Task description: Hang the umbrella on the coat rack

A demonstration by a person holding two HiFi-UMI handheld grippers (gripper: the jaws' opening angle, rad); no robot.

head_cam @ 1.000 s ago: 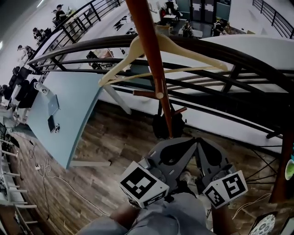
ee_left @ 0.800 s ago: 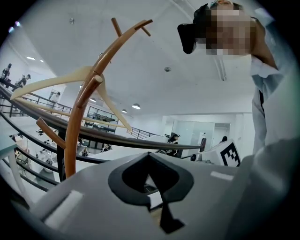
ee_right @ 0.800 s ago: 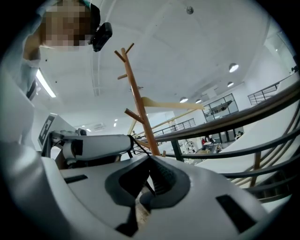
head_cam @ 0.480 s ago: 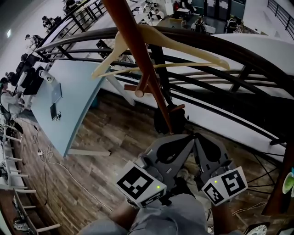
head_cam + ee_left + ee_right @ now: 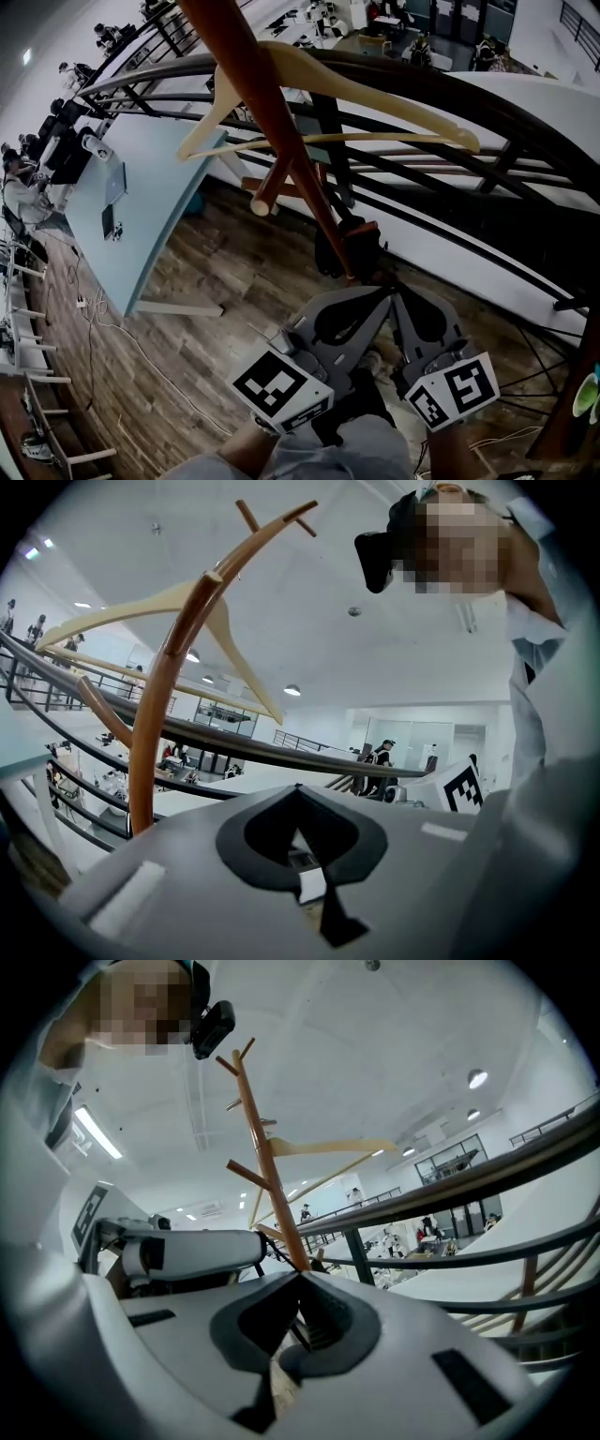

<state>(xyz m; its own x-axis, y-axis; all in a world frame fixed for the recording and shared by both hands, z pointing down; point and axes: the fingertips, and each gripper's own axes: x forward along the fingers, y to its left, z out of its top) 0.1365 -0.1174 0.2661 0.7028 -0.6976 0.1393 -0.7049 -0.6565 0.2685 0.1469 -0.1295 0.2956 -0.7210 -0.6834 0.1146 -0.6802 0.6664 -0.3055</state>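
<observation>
The brown wooden coat rack (image 5: 281, 141) rises from the floor just beyond my grippers, with short pegs (image 5: 267, 195) along its pole. A pale wooden hanger (image 5: 375, 89) hangs on it. Low on the pole a black bundle (image 5: 345, 248), seemingly the folded umbrella, hangs by a peg; I cannot tell how it is attached. My left gripper (image 5: 382, 292) and right gripper (image 5: 401, 292) sit side by side below it, tips toward the pole's base, both shut and holding nothing. The rack (image 5: 155, 724) shows in the left gripper view past the left gripper (image 5: 298, 787); likewise the rack (image 5: 267, 1180) beyond the right gripper (image 5: 300, 1275).
A dark curved railing (image 5: 487, 122) runs right behind the rack, with a lower floor beyond it. A light blue table (image 5: 131, 216) stands to the left on the wood floor (image 5: 216, 337). Cables (image 5: 103, 328) trail at the far left.
The view has shifted so that the rack leans further left across the picture. Both grippers have slid slightly down and left, still shut and close together.
</observation>
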